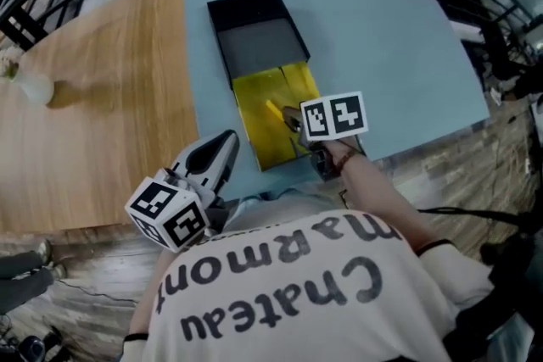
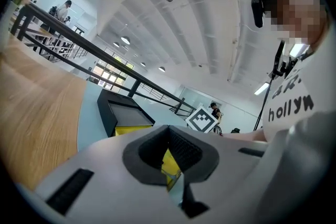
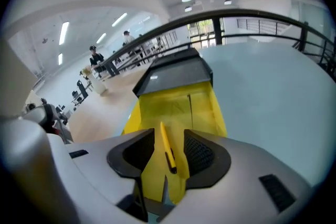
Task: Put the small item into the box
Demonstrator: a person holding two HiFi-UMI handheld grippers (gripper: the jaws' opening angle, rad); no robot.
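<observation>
Here: two grippers, one box, one pen, all over a blue mat (image 1: 382,55).
At the near left, the left gripper (image 1: 227,142) hangs clenched on nothing, short of the box (image 1: 259,47), black in its far part, yellow in its near part. The yellow pen (image 1: 275,111) lies flat in the yellow part, between the right gripper's (image 3: 169,139) fingers (image 3: 202,152), which stand wide apart, released, touching it on neither side.

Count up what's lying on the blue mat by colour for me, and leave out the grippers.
Yellow: 2, the box's tray and the small stick-like item lying in it
Black: 1, the box's black half
Total: 3
</observation>
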